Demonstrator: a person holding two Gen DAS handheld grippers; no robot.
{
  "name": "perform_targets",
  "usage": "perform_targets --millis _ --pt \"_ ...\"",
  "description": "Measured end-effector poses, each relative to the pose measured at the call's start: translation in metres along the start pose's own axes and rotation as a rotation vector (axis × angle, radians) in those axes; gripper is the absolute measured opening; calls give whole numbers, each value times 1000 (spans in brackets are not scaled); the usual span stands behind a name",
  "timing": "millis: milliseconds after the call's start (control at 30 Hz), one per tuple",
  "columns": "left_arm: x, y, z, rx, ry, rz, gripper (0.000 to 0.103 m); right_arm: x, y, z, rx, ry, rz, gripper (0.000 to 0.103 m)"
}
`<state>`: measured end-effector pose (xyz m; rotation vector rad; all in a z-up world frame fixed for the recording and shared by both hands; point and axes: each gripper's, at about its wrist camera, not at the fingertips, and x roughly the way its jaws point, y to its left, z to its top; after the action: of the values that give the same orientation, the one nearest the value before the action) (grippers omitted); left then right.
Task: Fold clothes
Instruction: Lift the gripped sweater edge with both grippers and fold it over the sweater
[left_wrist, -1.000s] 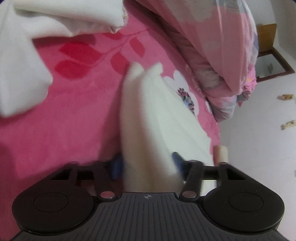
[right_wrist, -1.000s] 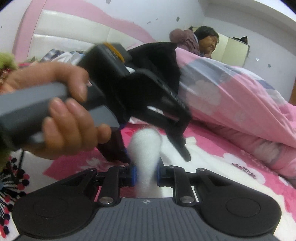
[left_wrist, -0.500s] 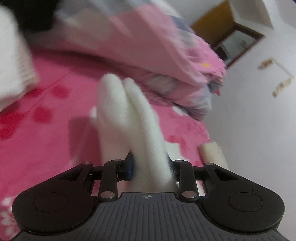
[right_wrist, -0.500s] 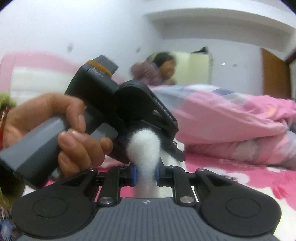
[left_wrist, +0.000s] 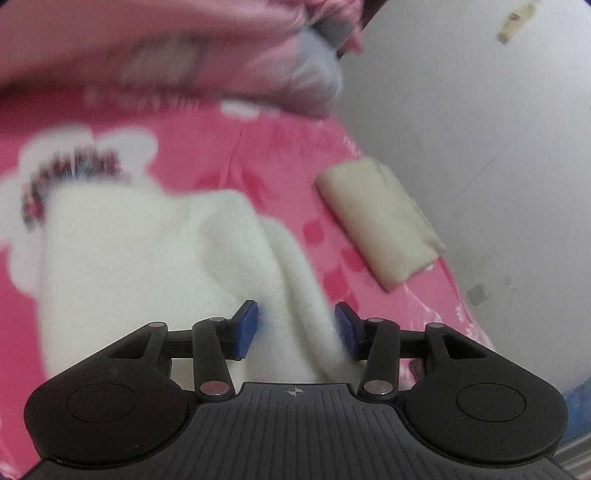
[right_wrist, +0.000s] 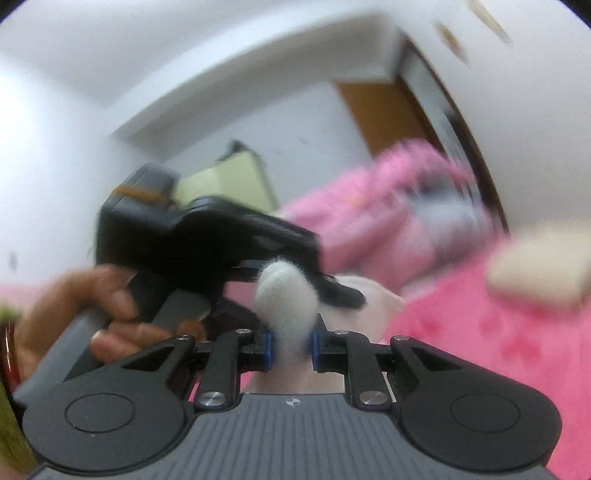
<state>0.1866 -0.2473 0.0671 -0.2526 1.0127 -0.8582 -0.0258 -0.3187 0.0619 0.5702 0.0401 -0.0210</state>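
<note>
My left gripper (left_wrist: 295, 326) points down at the bed; its jaws are opening, and the white fleece garment (left_wrist: 155, 266) lies between the blue pads (left_wrist: 246, 329), which stand apart from the cloth on the left side. The garment spreads from the jaws out over the pink bedspread (left_wrist: 288, 155). A folded cream cloth (left_wrist: 380, 218) lies on the bedspread near its right edge, apart from the garment. A bunched pink quilt (left_wrist: 177, 48) lies beyond. My right gripper (right_wrist: 290, 349) points level; its jaws are narrow and clamp a thick fold of the same white garment (right_wrist: 286, 295). In the right wrist view my left hand (right_wrist: 85, 314) grips the handle of the left gripper, just beyond that fold.
</note>
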Motion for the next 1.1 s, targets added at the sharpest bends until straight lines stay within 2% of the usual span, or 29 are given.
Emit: perform_targets --millis 33,133,200,267,333,433,500,567,700,867,933,967,1033,1100 --pt "1 8 -3 -37 4 -41 46 3 -25 -6 116 24 9 20" --pt "-29 27 -5 -78 -71 -106 58 3 -85 -24 422 36 42 20" --pt "-56 28 -7 -36 -144 -82 65 1 -109 -36 567 39 91 20" --pt "-81 27 -12 65 -172 -18 66 2 -117 -41 628 49 120 20" --pt "-100 23 -23 191 -172 67 67 3 -118 -41 649 70 126 23" --pt "-112 11 -55 397 -138 185 69 1 -118 -40 688 104 120 42" --pt "-113 4 -83 522 -121 239 77 0 -121 -36 694 118 99 56" --pt "-108 -1 -111 630 -109 281 84 -2 -122 -30 686 137 98 63" --pt "-73 -3 -146 727 -95 361 86 1 -115 -19 646 207 82 68" --pt "-37 1 -173 812 -219 617 84 16 -100 -10 598 300 67 68" --pt "-31 4 -184 876 -270 664 83 25 -93 -7 571 334 55 68" --pt "-28 5 -189 907 -296 687 78 29 -91 -6 558 354 45 68" --pt "-34 9 -191 906 -351 709 73 40 -85 -6 519 395 22 64" --pt "-45 11 -191 874 -385 720 61 50 -74 -4 452 422 9 39"
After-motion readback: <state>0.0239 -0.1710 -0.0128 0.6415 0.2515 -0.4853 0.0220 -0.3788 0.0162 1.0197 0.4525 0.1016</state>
